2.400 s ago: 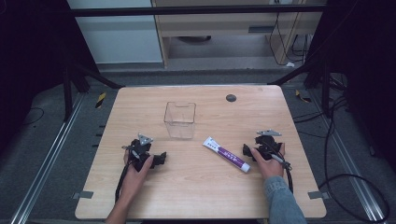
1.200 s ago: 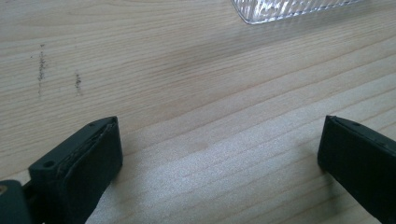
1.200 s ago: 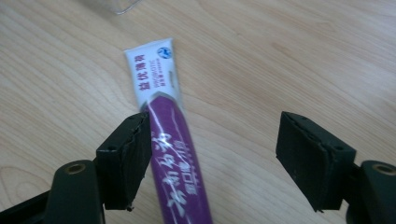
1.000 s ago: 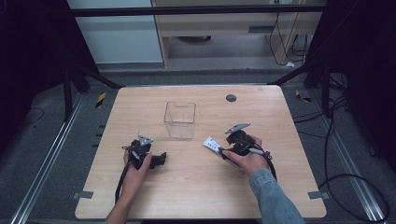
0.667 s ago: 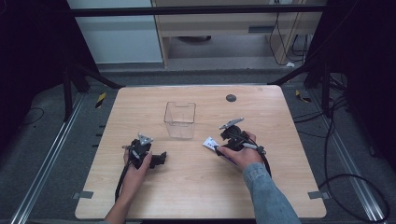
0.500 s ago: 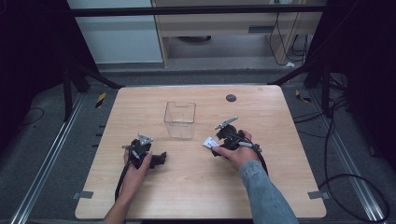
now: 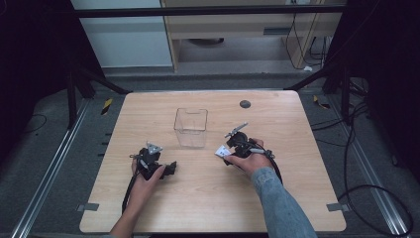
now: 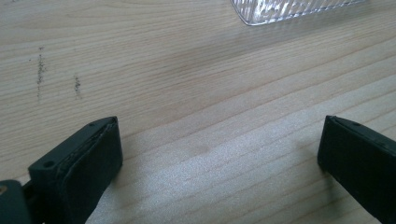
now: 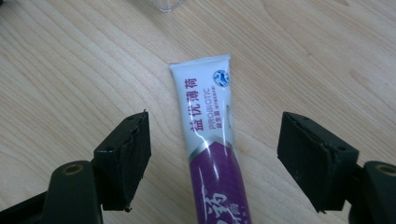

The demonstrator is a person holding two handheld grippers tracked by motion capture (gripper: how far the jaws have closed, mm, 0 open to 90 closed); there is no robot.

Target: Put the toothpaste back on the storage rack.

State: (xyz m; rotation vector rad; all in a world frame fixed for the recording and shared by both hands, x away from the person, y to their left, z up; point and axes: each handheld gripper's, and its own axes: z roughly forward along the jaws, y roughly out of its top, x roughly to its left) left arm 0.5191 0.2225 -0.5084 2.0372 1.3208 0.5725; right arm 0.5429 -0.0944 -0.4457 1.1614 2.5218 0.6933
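A white and purple toothpaste tube (image 9: 210, 140) lies flat on the wooden table (image 7: 208, 198), its white crimped end (image 7: 221, 150) pointing toward a clear plastic box (image 7: 190, 127). My right gripper (image 9: 215, 123) straddles the tube, one jaw on each side. Its jaws have just been closing, but a gap still shows between each pad and the tube, so it is open. In the high view this right gripper (image 7: 230, 153) sits just right of the box. My left gripper (image 8: 219, 140) rests open on bare wood, front left (image 7: 168, 168), with nothing between its jaws.
The clear box's corner (image 8: 289, 9) lies ahead of the left gripper. A small dark round spot (image 7: 244, 104) marks the table's far edge. Metal rails and cables run along the floor on both sides.
The right hand has carried its gripper leftward from the tube's right end to over its white end. The left hand has kept still.
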